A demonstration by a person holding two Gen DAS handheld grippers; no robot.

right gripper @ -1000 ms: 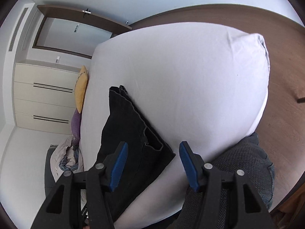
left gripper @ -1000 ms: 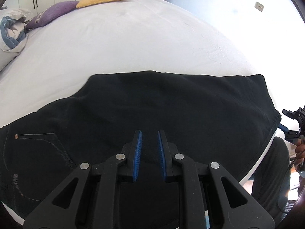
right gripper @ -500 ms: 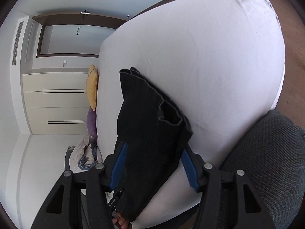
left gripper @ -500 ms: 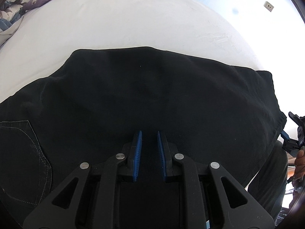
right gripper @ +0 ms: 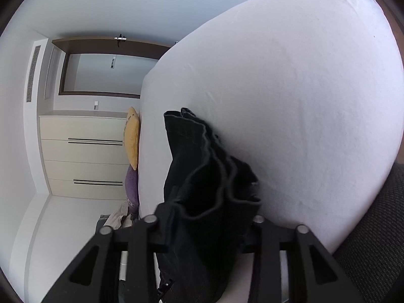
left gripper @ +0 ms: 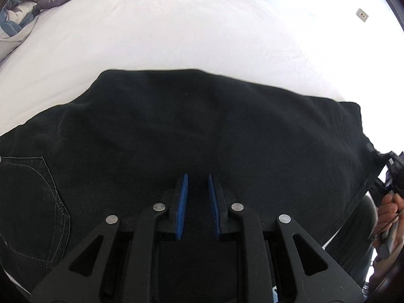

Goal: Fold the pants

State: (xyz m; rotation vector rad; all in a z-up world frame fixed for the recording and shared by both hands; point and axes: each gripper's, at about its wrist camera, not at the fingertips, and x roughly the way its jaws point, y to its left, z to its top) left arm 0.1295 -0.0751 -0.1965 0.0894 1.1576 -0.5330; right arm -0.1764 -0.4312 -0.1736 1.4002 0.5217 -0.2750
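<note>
Black pants (left gripper: 202,131) lie spread across the white bed (left gripper: 176,32), back pocket at the left. My left gripper (left gripper: 197,179) sits low over the middle of the pants, blue pads a narrow gap apart, nothing between them. In the right wrist view the hem end of the pants (right gripper: 202,176) is bunched between the fingers of my right gripper (right gripper: 204,217) and hides the pads. The right gripper also shows at the right edge of the left wrist view (left gripper: 386,176), at the pants' hem.
Yellow pillow (right gripper: 132,139) and purple pillow (right gripper: 131,186) lie at the head of the bed. A white drawer unit (right gripper: 85,156) stands beyond. Crumpled bedding (left gripper: 15,20) is at the far left. The bed's edge runs by my dark-clad leg (right gripper: 373,227).
The right gripper moved onto the hem end and closed around it, bunching the fabric. The left gripper dropped closer to the pants, then held its narrow gap.
</note>
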